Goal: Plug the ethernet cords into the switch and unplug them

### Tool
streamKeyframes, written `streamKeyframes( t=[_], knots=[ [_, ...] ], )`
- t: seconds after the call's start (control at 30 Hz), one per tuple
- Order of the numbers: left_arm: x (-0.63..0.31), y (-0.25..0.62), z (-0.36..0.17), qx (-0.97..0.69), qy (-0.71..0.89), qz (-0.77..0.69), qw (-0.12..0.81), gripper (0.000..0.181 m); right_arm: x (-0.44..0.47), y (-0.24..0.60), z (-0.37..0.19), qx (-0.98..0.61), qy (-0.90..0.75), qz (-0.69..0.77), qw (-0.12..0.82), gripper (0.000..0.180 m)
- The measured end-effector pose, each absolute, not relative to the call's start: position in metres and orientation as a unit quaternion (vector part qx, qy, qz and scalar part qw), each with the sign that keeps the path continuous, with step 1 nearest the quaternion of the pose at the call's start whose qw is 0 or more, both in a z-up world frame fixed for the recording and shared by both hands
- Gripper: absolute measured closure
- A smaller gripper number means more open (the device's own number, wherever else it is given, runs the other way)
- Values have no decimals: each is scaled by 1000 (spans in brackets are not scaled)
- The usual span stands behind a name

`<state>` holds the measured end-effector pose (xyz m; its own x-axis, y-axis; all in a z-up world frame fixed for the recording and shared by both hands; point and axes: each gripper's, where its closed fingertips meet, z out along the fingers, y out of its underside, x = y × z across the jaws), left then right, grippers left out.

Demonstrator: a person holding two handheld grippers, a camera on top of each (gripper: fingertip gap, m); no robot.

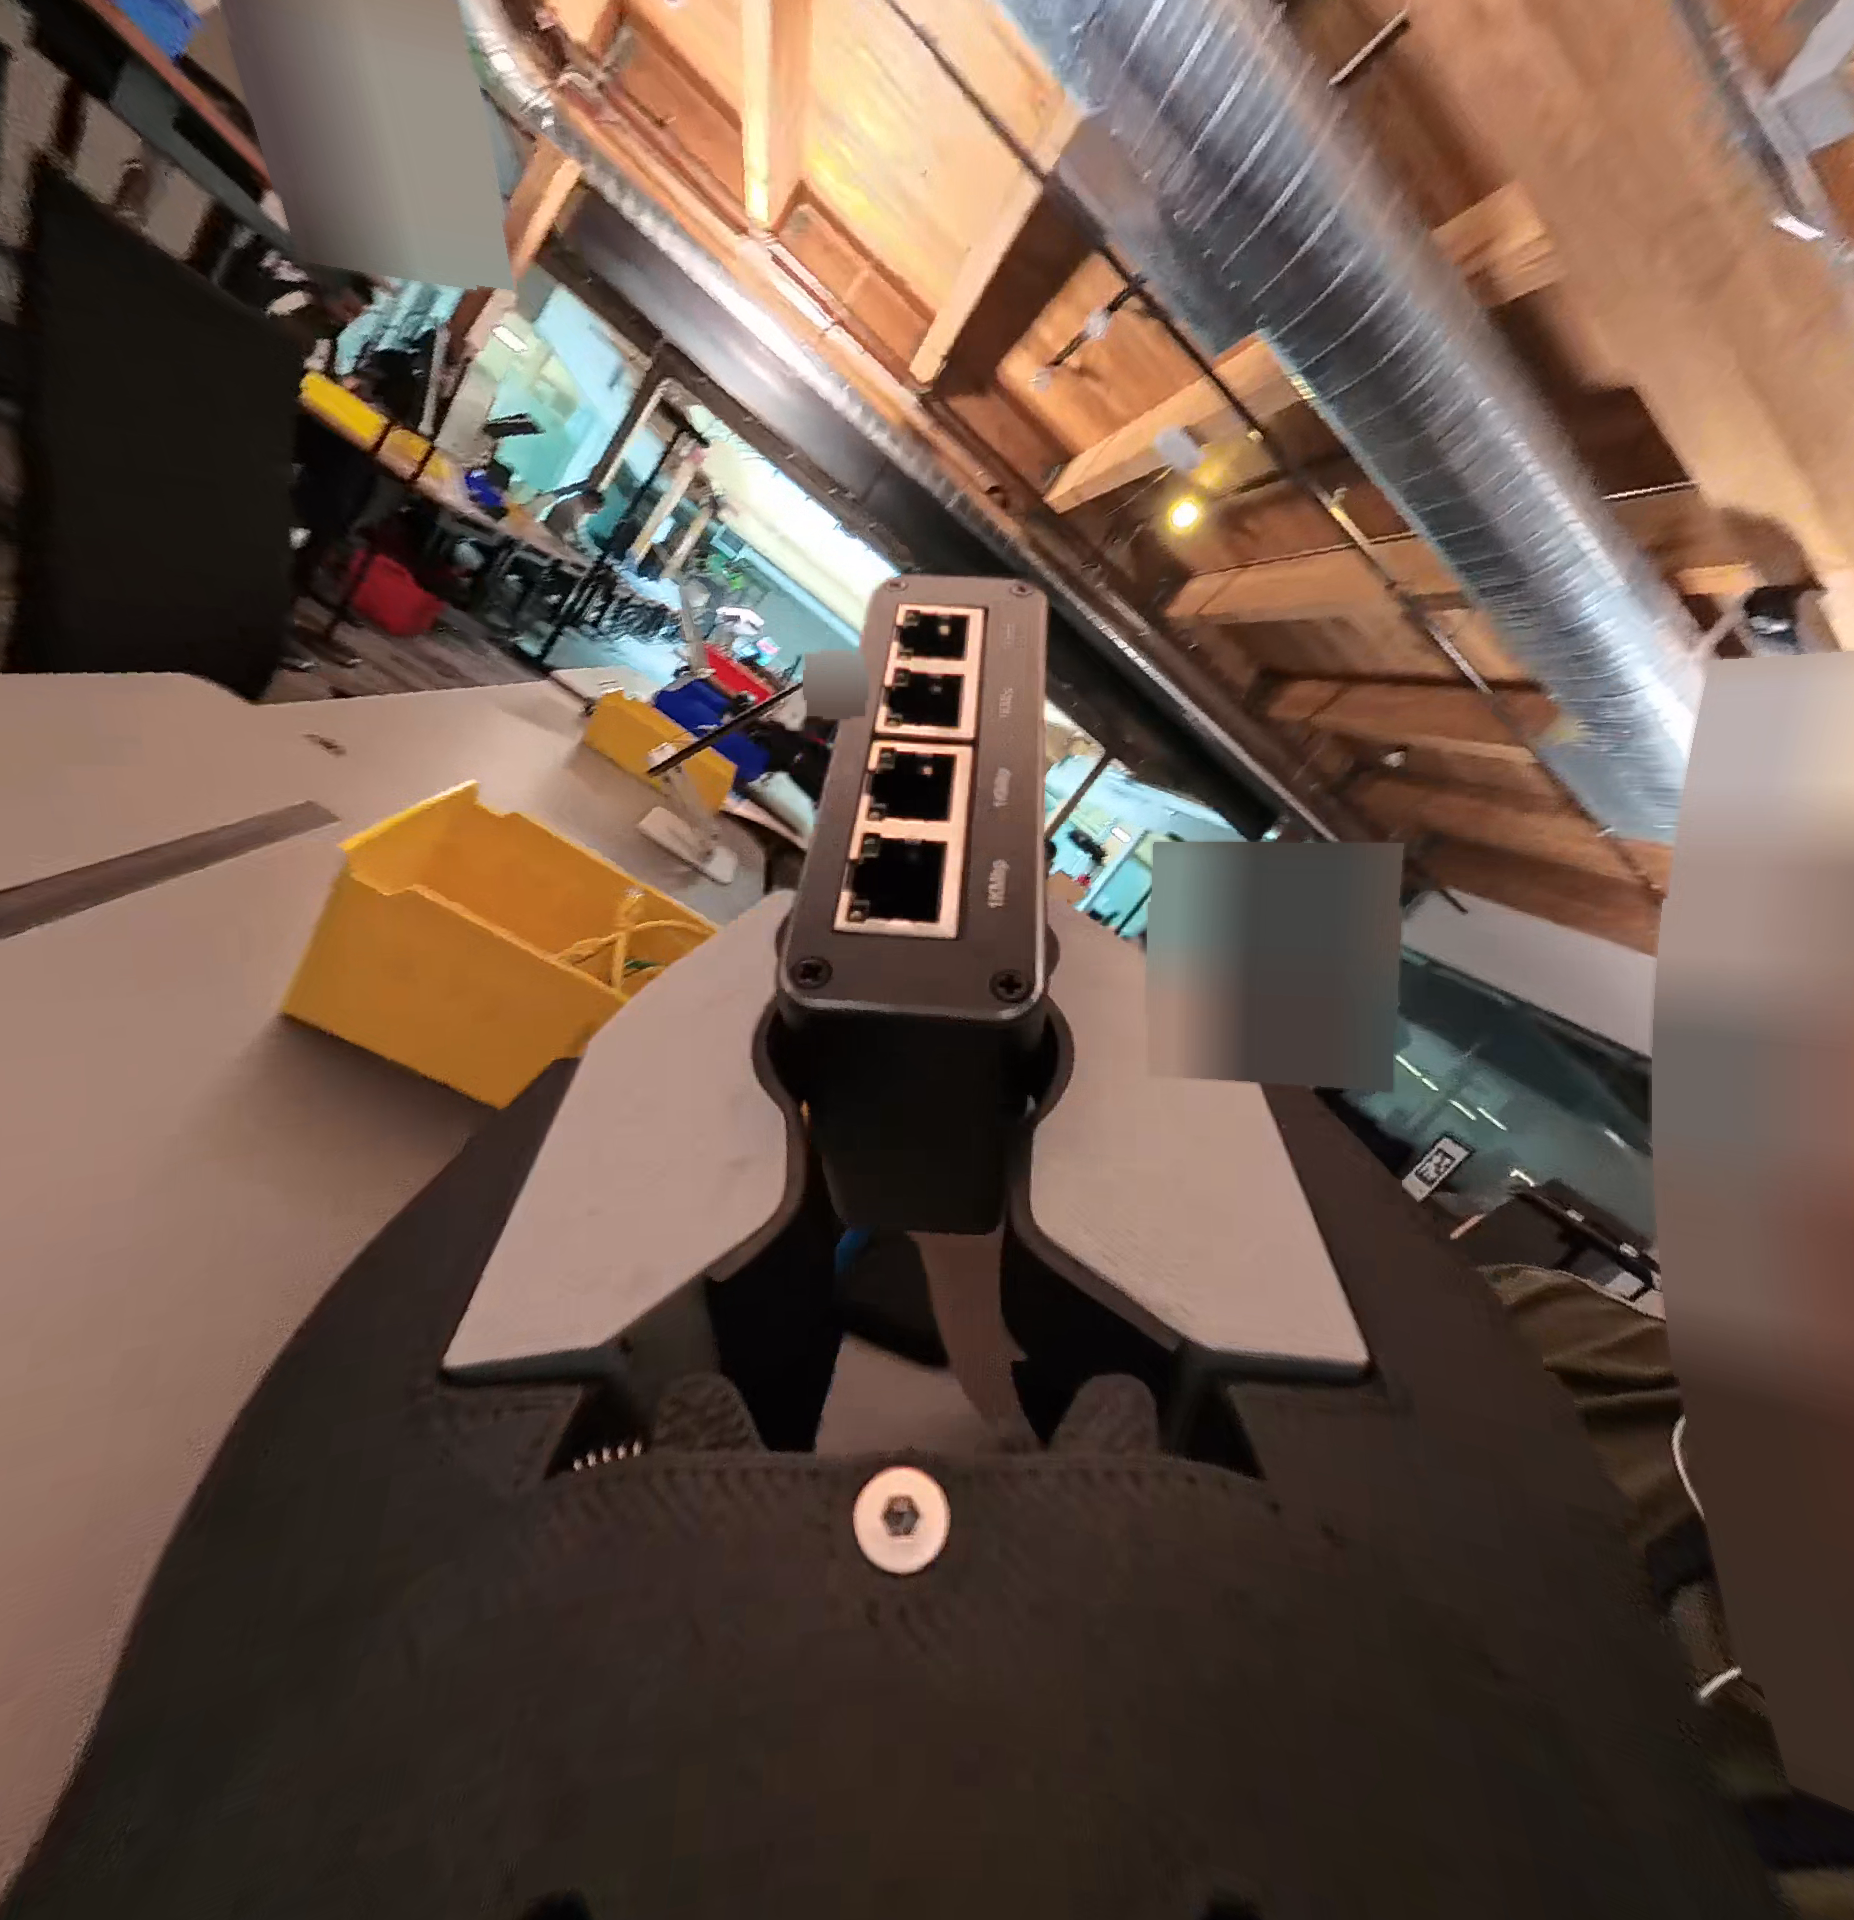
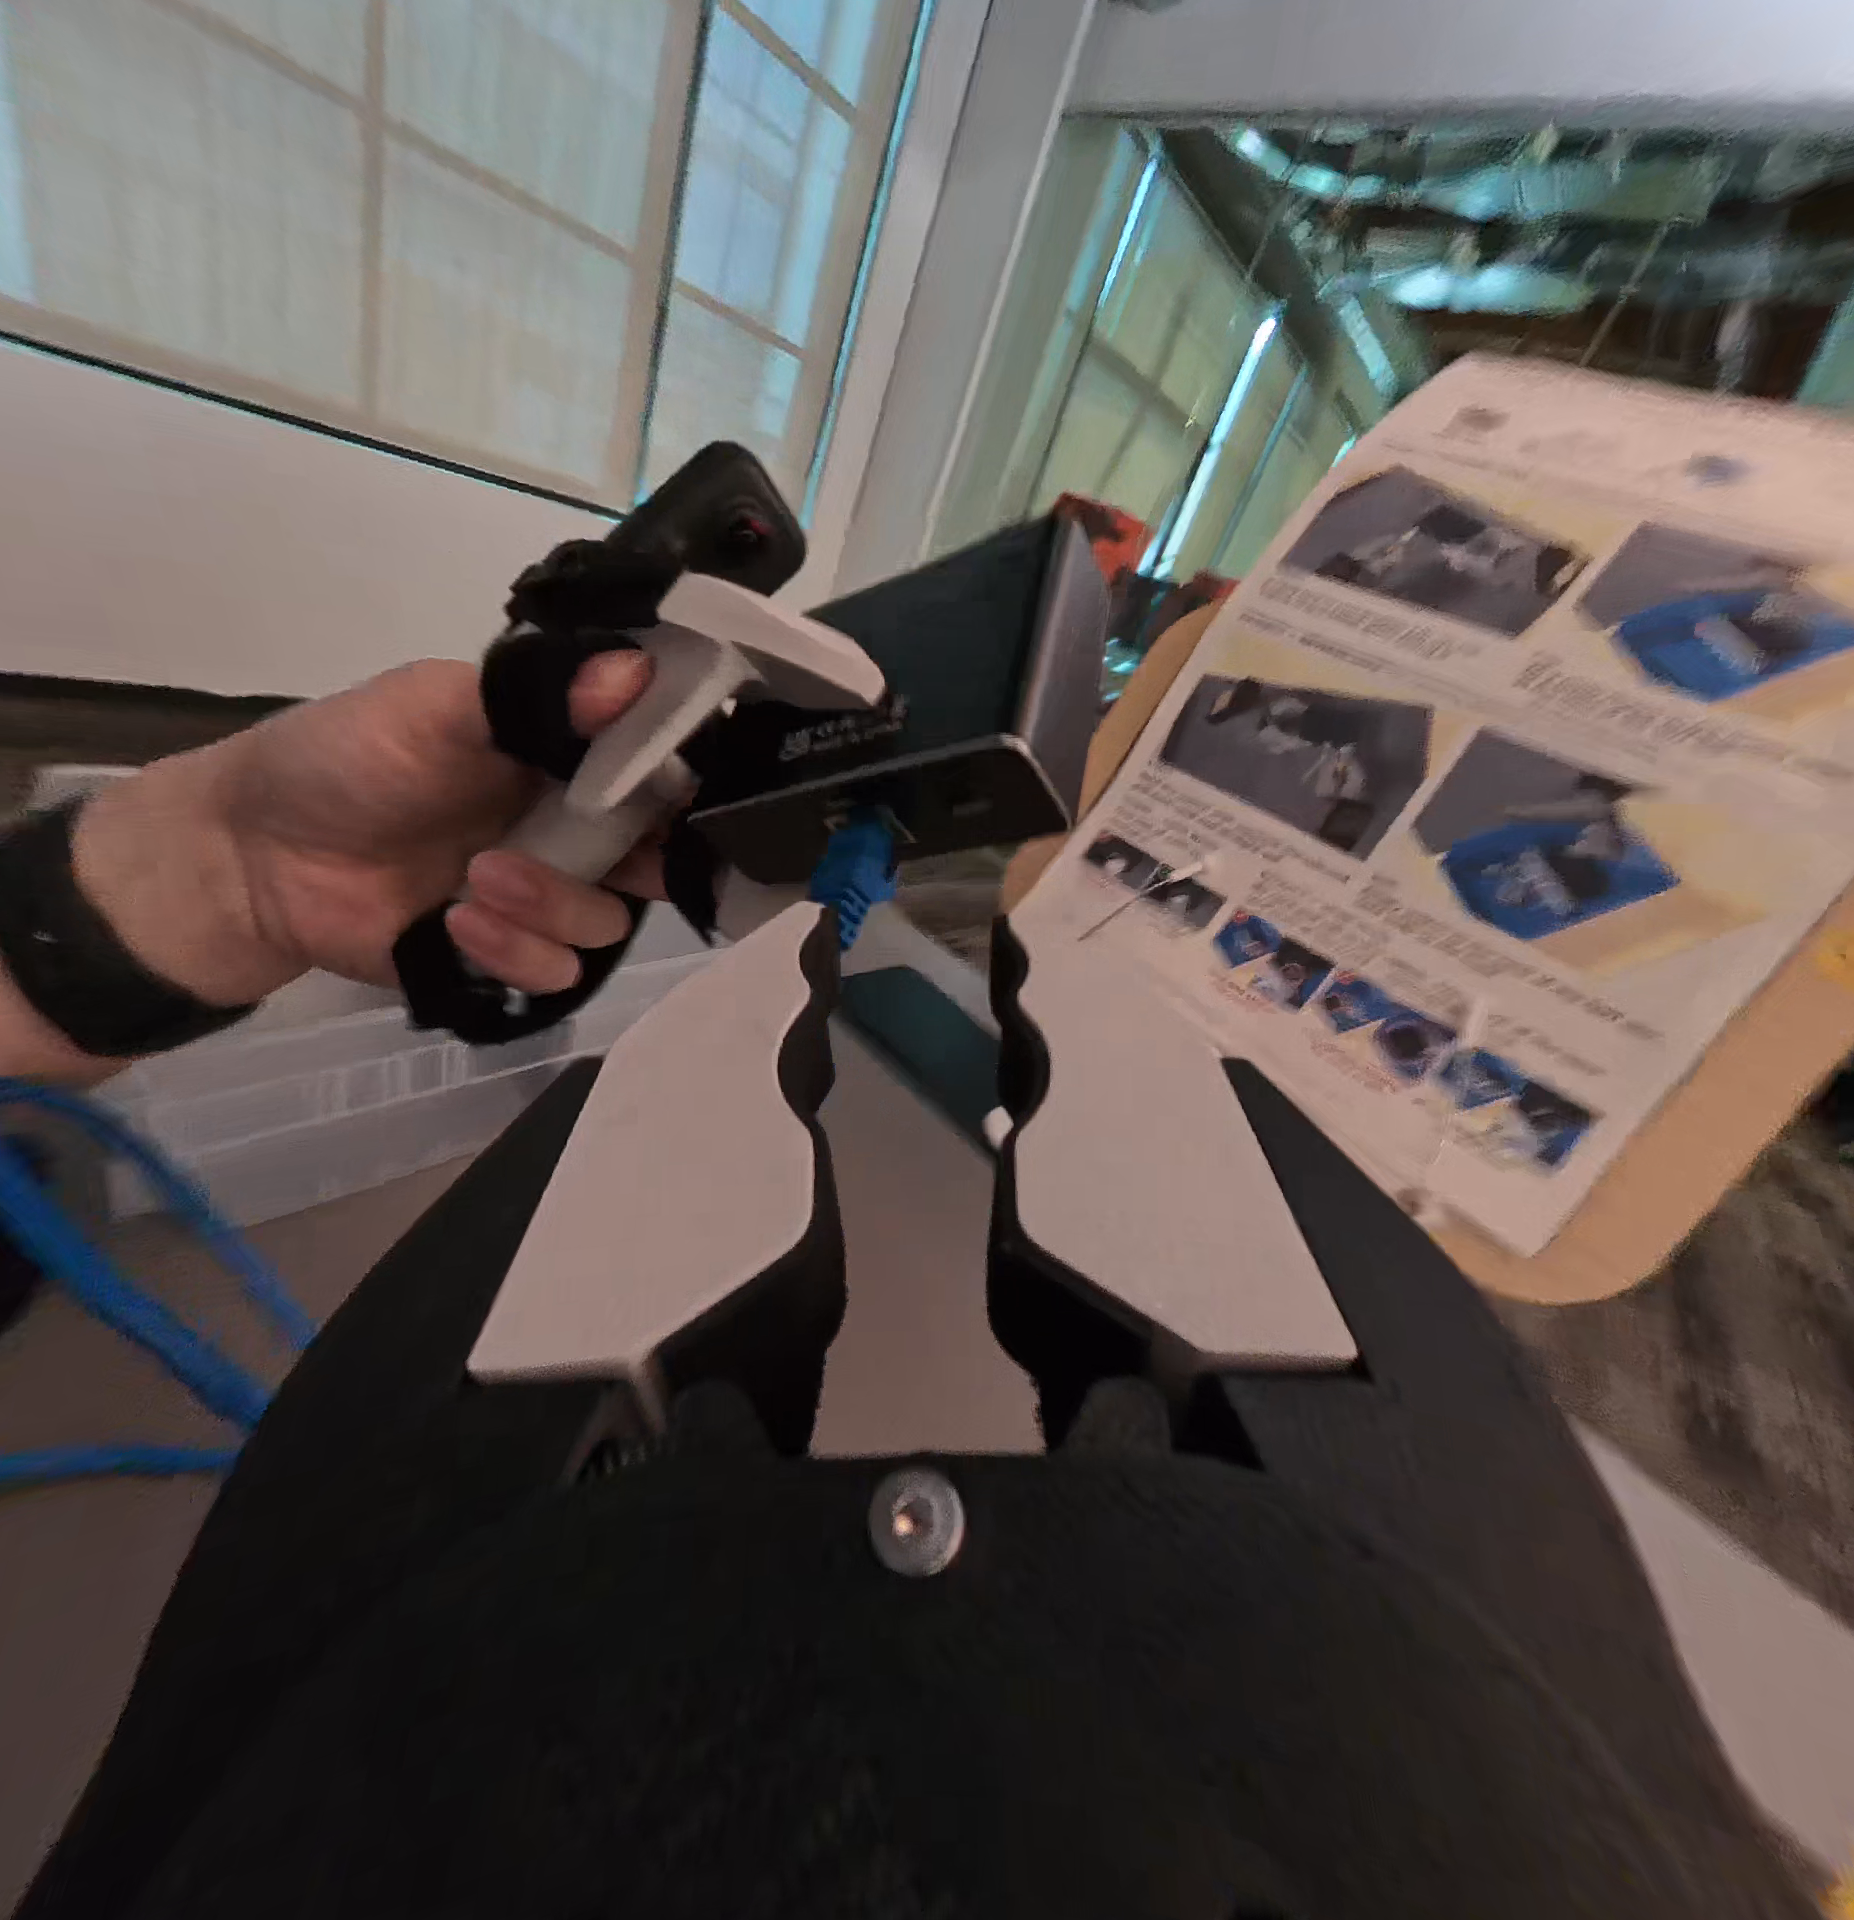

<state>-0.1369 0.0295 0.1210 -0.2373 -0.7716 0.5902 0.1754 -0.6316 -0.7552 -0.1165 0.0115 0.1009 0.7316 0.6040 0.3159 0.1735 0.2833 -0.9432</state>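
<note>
My left gripper (image 1: 912, 1049) is shut on a black switch (image 1: 918, 821) and holds it up in the air. The face turned to its camera has several ports, all empty. In the right wrist view a person's hand (image 2: 310, 821) holds that left gripper (image 2: 788, 727) with the switch (image 2: 902, 795). A blue ethernet plug (image 2: 855, 873) sits in a port on the switch's other face. Its blue cord (image 2: 123, 1278) loops at the lower left. My right gripper (image 2: 907, 925) is open and empty, its fingertips just below the plug.
A yellow bin (image 1: 435, 977) with thin yellow cords stands on the grey table (image 1: 123, 1091) to the left. A picture sheet on a wooden board (image 2: 1474, 831) leans at the right. A clear plastic box (image 2: 331, 1081) and a dark box (image 2: 954, 644) lie behind. One gripper's finger ends stand about 4 centimetres off the other's.
</note>
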Motion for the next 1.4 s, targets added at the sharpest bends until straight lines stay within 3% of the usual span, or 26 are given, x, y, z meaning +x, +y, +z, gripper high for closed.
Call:
streamKeyframes(
  t=[0.2,0.4,0.5,0.57,0.63,0.7,0.83,0.93,1.03,1.27,1.4],
  knots=[
    [-146,18,139,-464,329,-730,380,145,-135,4,115,-579,-276,443,627,147],
    [-148,5,148,-419,377,-695,445,145,-152,7,109,-607,-285,429,606,152],
    [-144,-2,147,-414,393,-694,438,144,-154,3,114,-586,-295,427,622,166],
    [-141,0,143,-429,397,-687,433,141,-150,4,115,-584,-307,395,639,166],
    [-141,11,137,-471,402,-642,453,119,-137,10,117,-584,-320,307,680,167],
    [-149,17,132,-496,445,-538,516,103,-124,14,114,-588,-364,172,702,167],
    [-159,12,127,-492,524,-298,628,93,-100,23,96,-573,-452,-79,679,166],
    [-145,7,110,-454,585,-126,660,101,-101,24,77,-554,-509,-150,642,166],
    [-139,27,77,-473,623,21,623,119,-97,31,67,-556,-515,-196,622,166],
    [-120,42,49,-410,649,157,622,142,-103,30,56,-550,-541,-244,588,166],
    [-115,35,49,-397,659,137,624,143,-102,22,57,-525,-561,-228,598,165]
  ],
)
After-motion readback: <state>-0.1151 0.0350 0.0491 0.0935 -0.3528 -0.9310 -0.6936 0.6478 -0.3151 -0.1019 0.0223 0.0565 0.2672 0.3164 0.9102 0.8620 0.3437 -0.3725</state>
